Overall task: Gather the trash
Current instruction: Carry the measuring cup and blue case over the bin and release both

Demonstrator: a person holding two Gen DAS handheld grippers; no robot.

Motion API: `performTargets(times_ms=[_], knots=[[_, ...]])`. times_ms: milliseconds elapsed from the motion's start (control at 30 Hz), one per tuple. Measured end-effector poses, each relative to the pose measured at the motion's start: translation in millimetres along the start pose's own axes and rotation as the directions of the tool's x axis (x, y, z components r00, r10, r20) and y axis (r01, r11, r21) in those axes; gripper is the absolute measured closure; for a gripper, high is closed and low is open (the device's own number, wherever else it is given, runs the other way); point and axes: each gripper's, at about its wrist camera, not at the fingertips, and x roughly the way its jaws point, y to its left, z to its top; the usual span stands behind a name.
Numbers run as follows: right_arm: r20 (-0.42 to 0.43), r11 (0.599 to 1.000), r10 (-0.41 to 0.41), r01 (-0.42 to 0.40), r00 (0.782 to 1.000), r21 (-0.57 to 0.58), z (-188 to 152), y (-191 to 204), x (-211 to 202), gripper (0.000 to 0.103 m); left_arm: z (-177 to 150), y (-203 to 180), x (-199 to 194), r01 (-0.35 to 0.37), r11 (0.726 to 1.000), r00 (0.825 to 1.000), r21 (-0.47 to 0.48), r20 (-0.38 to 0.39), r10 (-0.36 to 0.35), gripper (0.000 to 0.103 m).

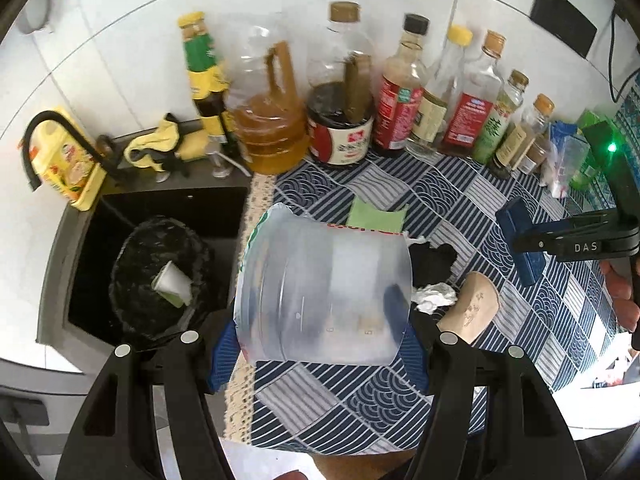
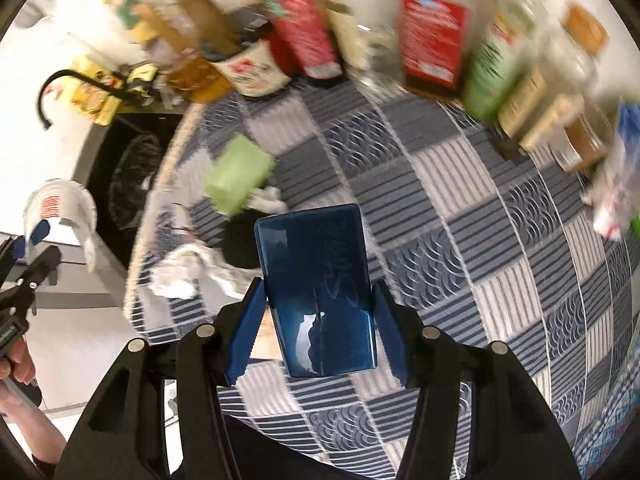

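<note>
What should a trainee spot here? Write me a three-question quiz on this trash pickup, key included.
1. True or false: the left gripper is shut on a clear plastic cup.
2. What does the right gripper hold? A) the green sponge B) a shiny blue flat box C) the crumpled white tissue
3. Fill in: the black-lined bin sits in the sink and already holds a white paper ____.

Key: 1 true; 2 B; 3 cup.
</note>
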Motion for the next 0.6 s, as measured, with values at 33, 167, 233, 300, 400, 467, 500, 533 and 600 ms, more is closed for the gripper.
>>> performTargets(times_ms=[33,167,233,300,400,467,500,533,600], knots=[[0.002,1.000,0.007,-0.007,1.000,-0.010,2.7,10.5,2.0,0.049,-1.4,5.9,-1.9,-0.005,1.000,1.000,-0.006,0.003,0.005,0.039],[0.004,0.997,0.028,-0.028,1.000,-0.069,17.3,62.7,14.3,0.049,-10.0,39.6,-6.2,-0.018,0.999,1.000,-0.038,0.012,0.019,0.039],[0.000,0.996,0.040,-0.040,0.999,-0.084,24.6,86.9,20.9,0.049,-14.5,57.3,-6.9,-0.019,0.998,1.000,-0.053,0.011,0.020,0.039],[-0.004,0.993,0.051,-0.051,0.999,-0.103,32.3,113.7,26.5,0.049,-18.8,82.1,-6.0,-0.024,0.997,1.000,-0.069,0.005,0.024,0.039],[-0.013,0.990,0.066,-0.067,0.998,-0.121,44.9,155.0,38.2,0.049,-22.9,121.1,-1.1,-0.022,0.995,1.000,-0.093,-0.005,0.022,0.039],[-0.022,0.988,0.074,-0.076,0.997,-0.132,56.0,182.1,49.2,0.049,-26.8,149.1,4.9,-0.014,0.994,1.000,-0.107,-0.013,0.013,0.039],[-0.032,0.987,0.081,-0.085,0.996,-0.135,64.1,201.7,58.1,0.049,-27.8,159.8,7.2,-0.011,0.994,1.000,-0.112,-0.017,0.009,0.039],[-0.036,0.986,0.083,-0.088,0.996,-0.139,69.1,211.1,64.1,0.049,-28.9,172.2,10.1,-0.007,0.993,1.000,-0.117,-0.022,0.005,0.039],[-0.054,0.985,0.091,-0.098,0.994,-0.142,83.0,241.9,81.1,0.049,-32.7,199.6,17.0,0.001,0.992,0.999,-0.127,-0.032,-0.005,0.039]])
